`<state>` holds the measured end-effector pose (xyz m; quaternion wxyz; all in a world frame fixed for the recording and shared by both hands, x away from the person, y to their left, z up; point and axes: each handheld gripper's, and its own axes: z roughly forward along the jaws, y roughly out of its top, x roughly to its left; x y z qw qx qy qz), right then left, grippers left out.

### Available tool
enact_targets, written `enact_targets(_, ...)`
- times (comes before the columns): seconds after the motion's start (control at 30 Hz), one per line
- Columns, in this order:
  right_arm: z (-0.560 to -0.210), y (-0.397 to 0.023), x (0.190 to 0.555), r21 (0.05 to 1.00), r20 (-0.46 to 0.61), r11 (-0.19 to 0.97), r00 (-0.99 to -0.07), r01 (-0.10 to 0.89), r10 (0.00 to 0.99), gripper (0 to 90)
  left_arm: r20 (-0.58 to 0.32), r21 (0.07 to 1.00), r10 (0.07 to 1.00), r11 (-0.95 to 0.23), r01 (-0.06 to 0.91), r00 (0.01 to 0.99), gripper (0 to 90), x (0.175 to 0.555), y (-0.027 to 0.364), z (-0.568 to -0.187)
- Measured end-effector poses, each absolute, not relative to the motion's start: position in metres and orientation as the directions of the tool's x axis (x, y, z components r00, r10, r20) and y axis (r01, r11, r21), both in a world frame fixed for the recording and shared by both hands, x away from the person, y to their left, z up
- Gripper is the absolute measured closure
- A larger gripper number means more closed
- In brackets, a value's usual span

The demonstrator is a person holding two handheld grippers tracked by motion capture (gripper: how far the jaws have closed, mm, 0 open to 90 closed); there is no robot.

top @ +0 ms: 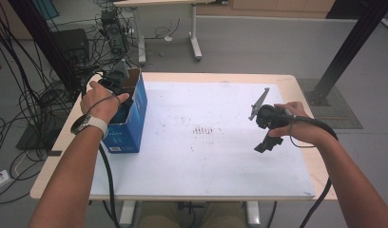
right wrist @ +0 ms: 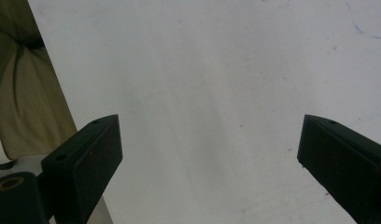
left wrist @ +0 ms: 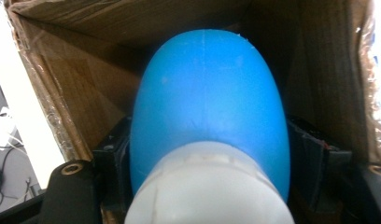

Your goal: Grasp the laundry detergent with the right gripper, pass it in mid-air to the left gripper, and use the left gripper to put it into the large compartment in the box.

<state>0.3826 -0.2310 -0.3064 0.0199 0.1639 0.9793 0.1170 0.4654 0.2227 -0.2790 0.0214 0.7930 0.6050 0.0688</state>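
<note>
A blue cardboard box (top: 130,128) stands open-topped at the table's left edge. My left gripper (top: 113,88) reaches down into it. In the left gripper view, a blue bottle (left wrist: 209,102) with a white cap (left wrist: 209,186) lies inside the brown box walls (left wrist: 62,93), cap towards the camera. My left gripper (left wrist: 209,154) has a black jaw on each side of the bottle, and I see no squeeze on it. My right gripper (top: 262,145) hovers over the right part of the white mat (top: 206,156), open, with nothing between the jaws of the right gripper (right wrist: 209,154).
The mat covers most of the wooden table (top: 296,85). Many cables (top: 21,104) and equipment lie on the floor at the left. Another table's legs (top: 194,42) stand behind, and a black post (top: 349,47) stands at the far right. The person's trousers (right wrist: 20,84) show past the mat's edge.
</note>
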Motion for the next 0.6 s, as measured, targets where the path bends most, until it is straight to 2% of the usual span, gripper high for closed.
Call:
enact_targets(0.37,-0.307,-0.227,0.383,0.229,-0.001,0.924,-0.949,0.306,0.315,6.5,0.100,0.139,0.955,-0.292,0.946,0.280,25.3,0.461,0.222,-0.268)
enact_targets(0.6,-0.308,-0.227,0.381,0.230,0.002,0.923,-0.948,0.309,0.317,6.5,0.064,0.145,0.958,-0.286,0.947,0.280,24.3,0.460,0.227,-0.265)
